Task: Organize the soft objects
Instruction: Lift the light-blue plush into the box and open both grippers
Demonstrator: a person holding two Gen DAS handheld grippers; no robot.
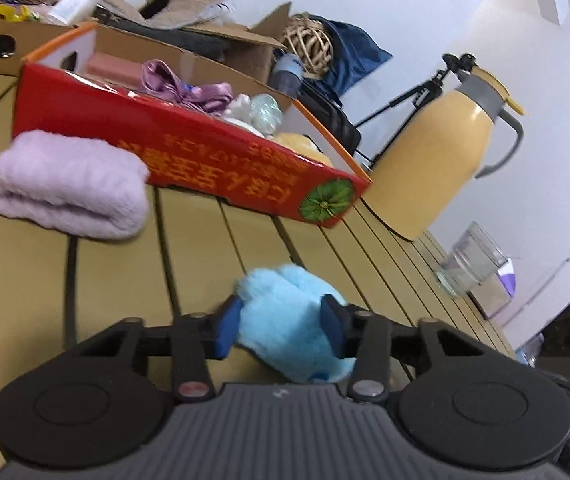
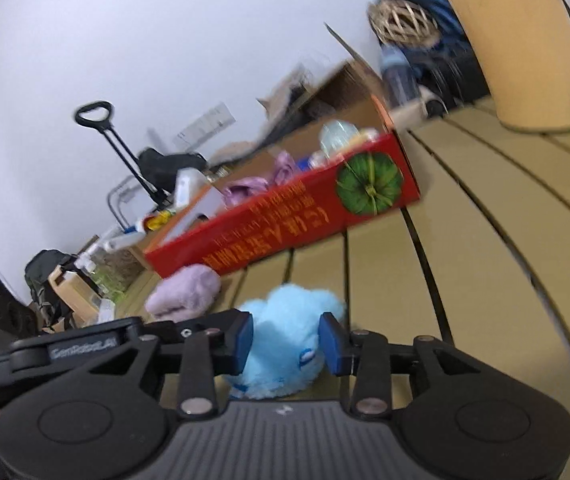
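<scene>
Though blurred, blue plush toy sits between jaws.

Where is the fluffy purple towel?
The purple towel lies folded on the slatted table, right against the front of the red box, at the left of the left wrist view, beyond the blue plush toy.

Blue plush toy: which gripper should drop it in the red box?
Probably left. The left gripper visibly squeezes the blue plush toy, with the red box straight ahead. The right gripper flanks it too, but its grip is unclear.
</scene>
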